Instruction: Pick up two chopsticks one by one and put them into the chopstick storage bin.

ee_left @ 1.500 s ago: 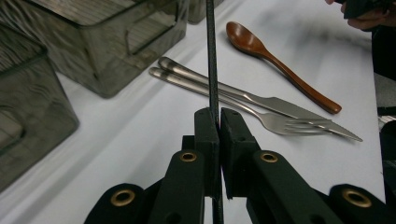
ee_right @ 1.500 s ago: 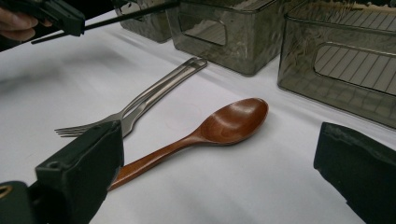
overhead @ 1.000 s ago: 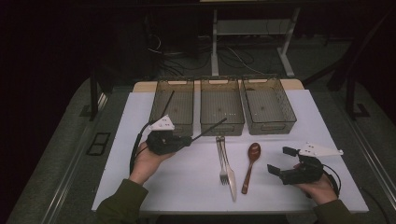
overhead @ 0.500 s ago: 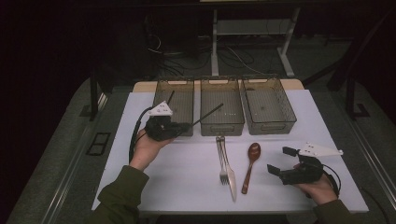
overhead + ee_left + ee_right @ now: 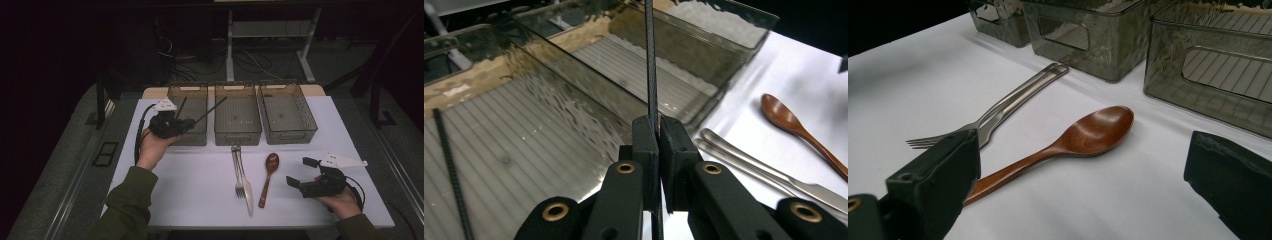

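Three smoky translucent plastic bins sit in a row at the far side of the white table: the left bin, the middle bin and the right bin. On the near side lie one steel fork, one steel knife and one brown wooden spoon, side by side, each with its long axis running near to far.

Two thin black chopsticks are in play. One chopstick already rests in the left bin, leaning against its far-left part. The other, the held chopstick, is pinched in your left gripper: its jaws are closed tight on the stick, low on its length. That gripper hangs over the near-left part of the left bin, and the stick runs out from it up and to the right, its far tip over the middle bin's far-left corner.

Your right gripper rests on the table near the right edge, jaws spread wide with nothing between them, aimed left at the spoon.
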